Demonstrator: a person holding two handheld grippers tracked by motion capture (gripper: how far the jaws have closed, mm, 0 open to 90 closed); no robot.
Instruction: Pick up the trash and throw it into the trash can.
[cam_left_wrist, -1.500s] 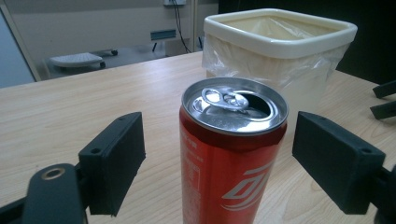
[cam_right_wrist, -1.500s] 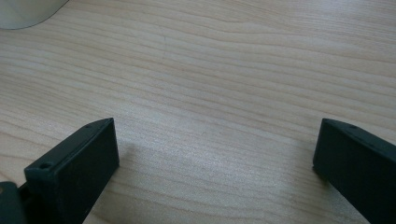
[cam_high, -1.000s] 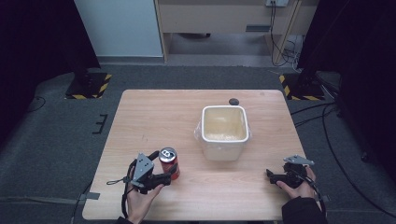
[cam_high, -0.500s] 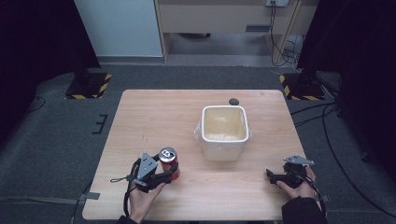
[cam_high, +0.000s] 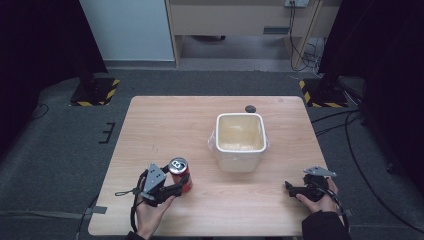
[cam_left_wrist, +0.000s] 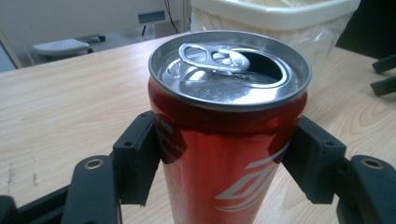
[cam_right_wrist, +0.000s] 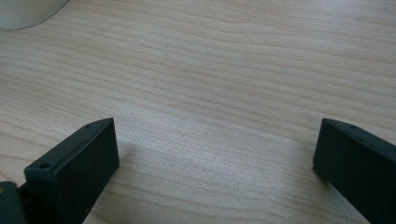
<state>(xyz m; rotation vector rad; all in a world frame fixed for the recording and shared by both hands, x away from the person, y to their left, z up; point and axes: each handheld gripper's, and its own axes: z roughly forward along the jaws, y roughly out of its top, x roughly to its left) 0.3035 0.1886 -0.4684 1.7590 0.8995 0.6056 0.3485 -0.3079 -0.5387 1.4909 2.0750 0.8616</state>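
Note:
An opened red drink can (cam_high: 179, 172) stands upright near the table's front left. In the left gripper view the can (cam_left_wrist: 224, 140) stands between the two black jaws, which press against its sides just below the rim. My left gripper (cam_high: 181, 186) is shut on it, held by a hand coming in from below. My right gripper (cam_high: 291, 188) rests low at the table's front right and points left. In the right gripper view its jaws (cam_right_wrist: 215, 158) stand wide apart over bare wood, with nothing between them.
A white plastic-lined bin (cam_high: 239, 116) stands in the middle of the wooden table (cam_high: 165, 125), just right of the can; the bin (cam_left_wrist: 280, 14) rises right behind the can. A small dark round object (cam_high: 250, 108) lies near the far edge.
My left gripper has slid a little to the right, bringing its jaws in around the can. The can, the bin and my right gripper have stayed in place.

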